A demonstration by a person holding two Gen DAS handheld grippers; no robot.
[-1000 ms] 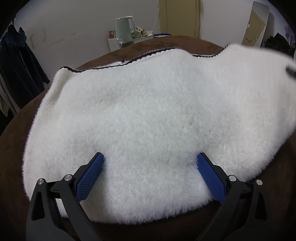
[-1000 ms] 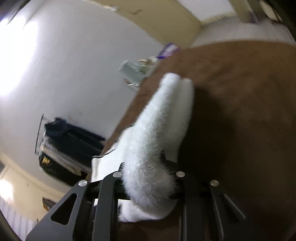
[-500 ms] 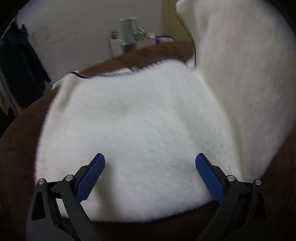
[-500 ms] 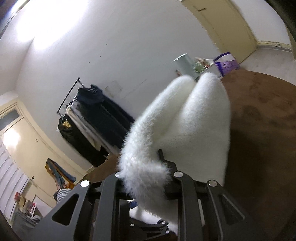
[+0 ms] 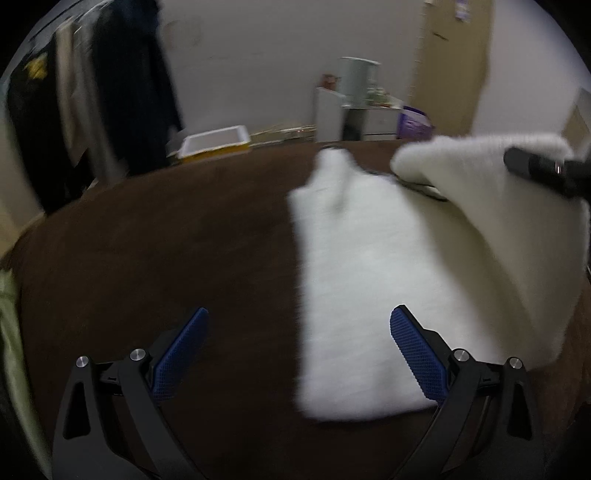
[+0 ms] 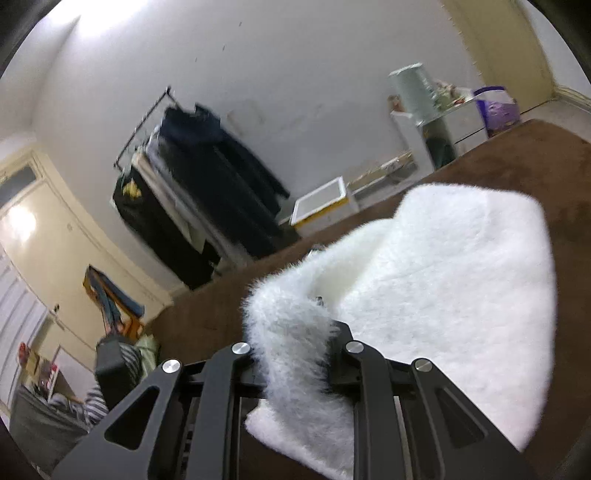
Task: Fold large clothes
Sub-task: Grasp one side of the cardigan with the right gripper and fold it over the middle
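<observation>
Dim indoor light in the left wrist view, with motion blur smearing the white fleece garment and the hanging clothes. The right wrist view is brighter: glare blooms on the wall at upper left. Fisheye bending and black vignette ring both pictures

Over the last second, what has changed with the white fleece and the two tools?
The right tool, shut on an edge of the white fleece garment, has lifted that side and carried it over the rest, so the spread-out garment is now folded narrower. The left tool has swung aside, with bare brown surface now under it. Unchanged: the right tool's grip, and the left tool open and empty.
</observation>
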